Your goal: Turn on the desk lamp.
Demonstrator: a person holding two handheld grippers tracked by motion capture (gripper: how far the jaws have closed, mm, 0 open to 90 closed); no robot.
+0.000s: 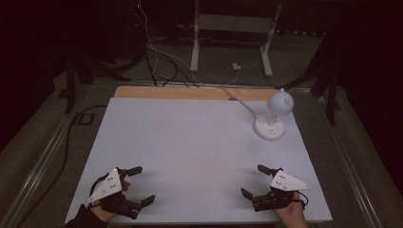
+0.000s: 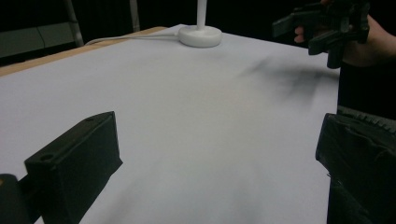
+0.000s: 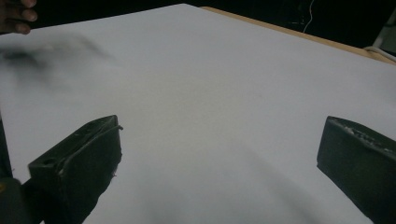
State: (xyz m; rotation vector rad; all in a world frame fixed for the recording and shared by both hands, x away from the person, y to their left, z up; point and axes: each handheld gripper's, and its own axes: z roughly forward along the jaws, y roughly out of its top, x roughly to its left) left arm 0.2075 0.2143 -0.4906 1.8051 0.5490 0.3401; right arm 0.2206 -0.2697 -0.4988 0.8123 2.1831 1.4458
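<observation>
Where the white rectangular sheet covers the table [image 1: 190,147], two hand-held black two-jaw grippers sit at the near edge, well apart. The left gripper [image 1: 141,185] is held at the near left corner, a grey three-cornered plate on top, its jaws spread wide with nothing between them. In the left gripper view both black jaws rise from the bottom corners with bare white surface between. The right gripper [image 1: 254,181] is held at the near right, also topped by a grey plate, its jaws likewise wide and holding nothing. The right gripper view shows the same: two jaws far apart over bare sheet.

A small white desk lamp with a round base and a rounded head [image 1: 274,114] stands upright at the far right of the table, well apart from both grippers. Its white cable runs off the far edge toward the floor. In the left gripper view the lamp's base [image 2: 201,35] shows at the top, with the right gripper [image 2: 303,30] and its hand at upper right.

A strip of bare wooden table edge [image 1: 190,92] shows beyond the sheet. Behind it: dark floor, cables, and a white metal stand's legs [image 1: 233,38].
</observation>
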